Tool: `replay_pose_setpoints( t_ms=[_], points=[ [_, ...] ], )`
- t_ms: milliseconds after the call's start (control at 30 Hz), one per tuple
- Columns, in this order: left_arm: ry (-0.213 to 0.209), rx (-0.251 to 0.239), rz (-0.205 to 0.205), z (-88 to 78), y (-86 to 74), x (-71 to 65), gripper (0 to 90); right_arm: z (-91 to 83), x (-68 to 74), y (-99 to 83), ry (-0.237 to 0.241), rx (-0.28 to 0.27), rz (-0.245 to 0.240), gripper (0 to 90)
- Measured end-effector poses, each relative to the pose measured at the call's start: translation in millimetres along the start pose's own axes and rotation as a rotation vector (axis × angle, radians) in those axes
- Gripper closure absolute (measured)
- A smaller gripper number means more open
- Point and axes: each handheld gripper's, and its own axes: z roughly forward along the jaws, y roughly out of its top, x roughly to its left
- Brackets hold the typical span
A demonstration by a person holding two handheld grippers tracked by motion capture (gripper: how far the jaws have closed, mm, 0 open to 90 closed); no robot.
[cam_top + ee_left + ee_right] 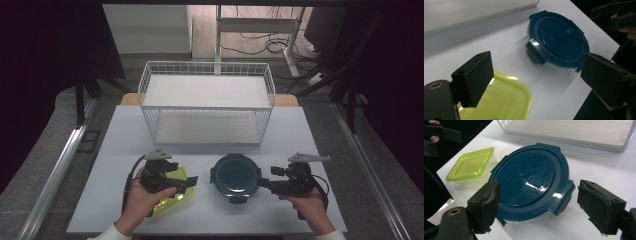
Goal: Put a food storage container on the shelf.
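Note:
A round clear container with a dark blue clip lid sits on the white table near its front. To its left lies a square container with a yellow-green lid. My left gripper hovers over the yellow-green container, pointing right toward the blue lid, jaws open and empty. My right gripper points left at the blue lid's right edge. Its jaws stand open either side of the lid's near rim, not pressing on it.
A white wire rack with two shelves stands at the back of the table. Metal rails run along the floor on both sides. A desk frame and cables lie beyond.

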Motion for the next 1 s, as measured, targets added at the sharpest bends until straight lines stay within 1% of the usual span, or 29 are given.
replay_pose_setpoints(
  t_ms=[33, 100, 200, 300, 500, 533, 600, 633, 667, 733, 800, 900, 933, 967, 1000],
  points=[
    [-0.018, 0.008, -0.006, 5.0, 2.7, -0.1, 11.7, 1.3, 0.9, 0.2, -0.002, 0.005, -0.003, 18.6],
    [-0.036, 0.027, -0.016, 15.2, 7.9, 1.6, 12.7, 3.1, 1.3, 0.2, -0.007, 0.011, -0.012, 18.7],
    [-0.071, 0.054, -0.047, 28.3, 14.4, 5.2, 13.2, 4.0, -0.1, 0.3, -0.012, 0.016, -0.003, 18.7],
    [-0.071, 0.074, -0.055, 38.1, 19.5, 6.2, 13.2, 5.1, -2.5, 0.4, -0.014, 0.018, 0.010, 18.3],
    [-0.102, 0.118, -0.078, 55.5, 24.9, 6.5, 13.0, 11.3, -5.9, 1.0, -0.014, 0.025, 0.027, 17.1],
    [-0.108, 0.121, -0.085, 58.2, 25.3, 6.2, 13.0, 12.6, -7.0, 1.3, -0.009, 0.025, 0.035, 16.9],
    [-0.112, 0.132, -0.088, 63.2, 26.4, 6.6, 13.1, 15.4, -9.3, 1.6, 0.009, 0.031, 0.068, 16.5],
    [-0.113, 0.139, -0.100, 65.6, 26.6, 6.7, 13.2, 17.0, -11.1, 1.4, 0.019, 0.032, 0.082, 16.3],
    [-0.121, 0.143, -0.101, 68.2, 26.9, 8.2, 13.3, 18.6, -12.8, 1.2, 0.025, 0.034, 0.095, 16.2],
    [-0.127, 0.146, -0.124, 72.9, 27.0, 9.5, 13.4, 21.7, -15.6, 0.7, 0.027, 0.043, 0.113, 15.9],
    [-0.134, 0.151, -0.137, 76.8, 26.9, 10.5, 13.6, 24.6, -17.2, 0.2, 0.025, 0.051, 0.124, 15.5],
    [-0.138, 0.165, -0.142, 82.3, 26.3, 11.1, 13.7, 28.2, -18.7, -0.1, 0.022, 0.062, 0.137, 15.3],
    [-0.140, 0.162, -0.150, 84.6, 25.7, 11.3, 13.7, 29.3, -19.2, -0.2, 0.022, 0.066, 0.141, 15.3],
    [-0.146, 0.170, -0.145, 86.2, 25.3, 12.9, 13.7, 30.6, -19.6, -0.3, 0.022, 0.068, 0.147, 15.3],
    [-0.153, 0.168, -0.156, 88.1, 24.8, 13.6, 13.8, 31.6, -20.4, -0.5, 0.023, 0.071, 0.149, 15.3]
  ],
)
